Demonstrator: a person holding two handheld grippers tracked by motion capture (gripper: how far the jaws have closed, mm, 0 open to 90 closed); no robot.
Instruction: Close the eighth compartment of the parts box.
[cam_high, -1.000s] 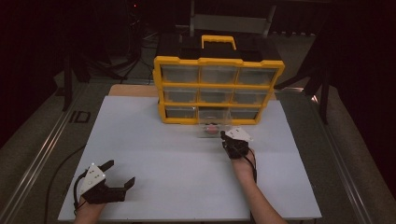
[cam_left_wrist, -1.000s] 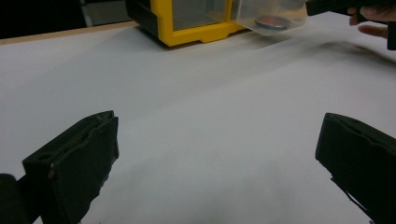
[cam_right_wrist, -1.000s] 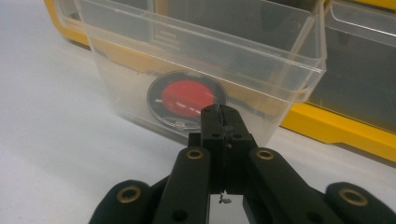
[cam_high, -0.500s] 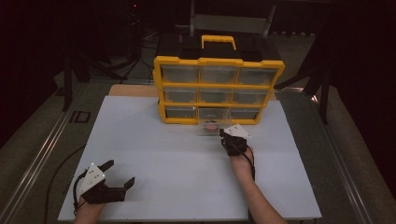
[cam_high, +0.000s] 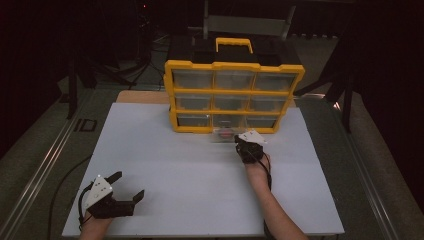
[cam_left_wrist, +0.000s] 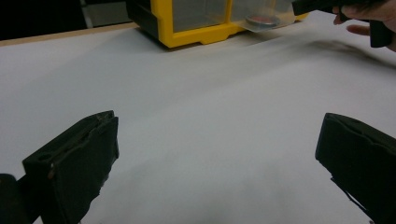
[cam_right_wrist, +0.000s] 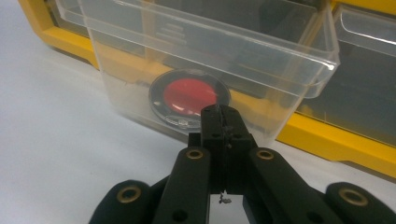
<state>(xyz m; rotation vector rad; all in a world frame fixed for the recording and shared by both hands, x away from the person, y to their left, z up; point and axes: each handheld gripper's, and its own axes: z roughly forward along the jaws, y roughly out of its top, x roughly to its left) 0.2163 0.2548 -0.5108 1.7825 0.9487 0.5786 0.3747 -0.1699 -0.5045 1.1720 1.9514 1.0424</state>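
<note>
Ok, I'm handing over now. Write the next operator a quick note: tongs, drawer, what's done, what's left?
Right tongs: shut, tips at the front wall of the clear drawer; whether they pinch it is unclear.
Left tongs: open, holding nothing, low over the white table near its front left corner.
Drawer: partly pulled out of the bottom row of the yellow organizer; red round disc inside.
Done: drawer out. Left: probably handling the disc or drawer.

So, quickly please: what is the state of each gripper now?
Left gripper: jaws open wide, holding nothing, resting low over the white table.
Right gripper: jaws shut, tips at the front wall of the clear drawer; holding nothing visible.
</note>
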